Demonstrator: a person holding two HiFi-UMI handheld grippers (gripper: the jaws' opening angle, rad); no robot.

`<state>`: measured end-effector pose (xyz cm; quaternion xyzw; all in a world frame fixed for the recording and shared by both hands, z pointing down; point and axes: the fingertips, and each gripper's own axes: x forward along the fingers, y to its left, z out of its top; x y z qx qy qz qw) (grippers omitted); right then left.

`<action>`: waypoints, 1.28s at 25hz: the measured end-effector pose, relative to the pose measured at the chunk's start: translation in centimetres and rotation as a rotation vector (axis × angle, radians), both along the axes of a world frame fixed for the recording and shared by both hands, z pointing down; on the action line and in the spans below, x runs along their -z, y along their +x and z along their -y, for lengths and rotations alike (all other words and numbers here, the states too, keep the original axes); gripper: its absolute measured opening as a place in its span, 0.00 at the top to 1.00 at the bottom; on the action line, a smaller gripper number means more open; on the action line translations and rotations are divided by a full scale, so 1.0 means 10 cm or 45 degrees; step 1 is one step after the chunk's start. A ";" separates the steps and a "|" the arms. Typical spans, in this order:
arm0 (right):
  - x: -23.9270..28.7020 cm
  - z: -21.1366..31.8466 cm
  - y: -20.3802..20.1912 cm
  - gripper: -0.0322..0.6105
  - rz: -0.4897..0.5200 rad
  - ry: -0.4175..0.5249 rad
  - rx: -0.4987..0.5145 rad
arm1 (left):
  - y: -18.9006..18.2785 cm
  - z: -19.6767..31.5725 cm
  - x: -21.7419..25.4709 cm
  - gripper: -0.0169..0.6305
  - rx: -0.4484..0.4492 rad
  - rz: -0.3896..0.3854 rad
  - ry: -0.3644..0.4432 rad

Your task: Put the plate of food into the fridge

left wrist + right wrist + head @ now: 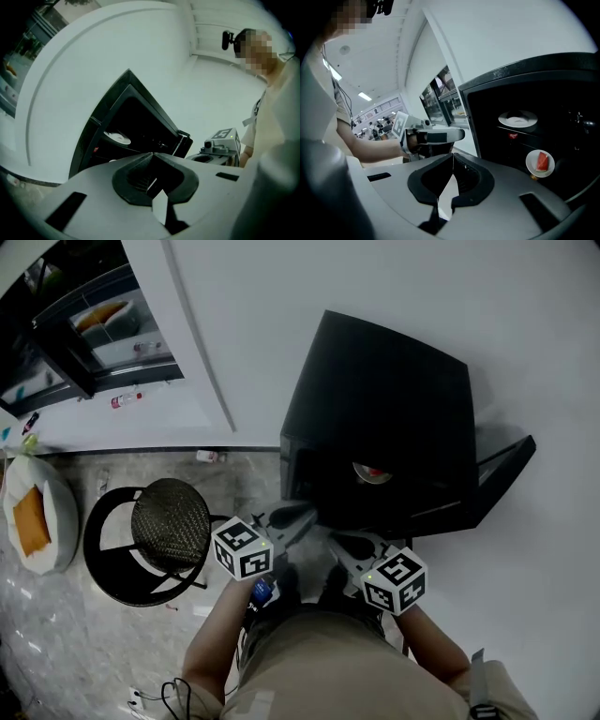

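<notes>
A black mini fridge (380, 418) stands open against the white wall, its door (507, 465) swung out to the right. Inside, a small white plate with a red slice of food (540, 162) rests on a lower shelf; in the head view it shows as the plate (372, 472). An empty white plate (517, 118) lies on the shelf above it, the same upper plate (117, 137) showing in the left gripper view. My left gripper (302, 516) and right gripper (339, 542) hover just in front of the opening. Both are shut with nothing between the jaws.
A round black stool with a woven seat (170, 521) stands left of me on the marble floor. A white cushion with an orange item (36, 514) lies at the far left. A glass partition (94, 324) is at the upper left.
</notes>
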<state>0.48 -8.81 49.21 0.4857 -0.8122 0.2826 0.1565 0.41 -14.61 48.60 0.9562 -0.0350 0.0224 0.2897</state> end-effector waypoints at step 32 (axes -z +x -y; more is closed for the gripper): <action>0.51 -0.46 0.23 0.92 -0.036 0.227 -0.056 | -0.04 -0.64 0.68 0.95 0.250 -0.002 0.341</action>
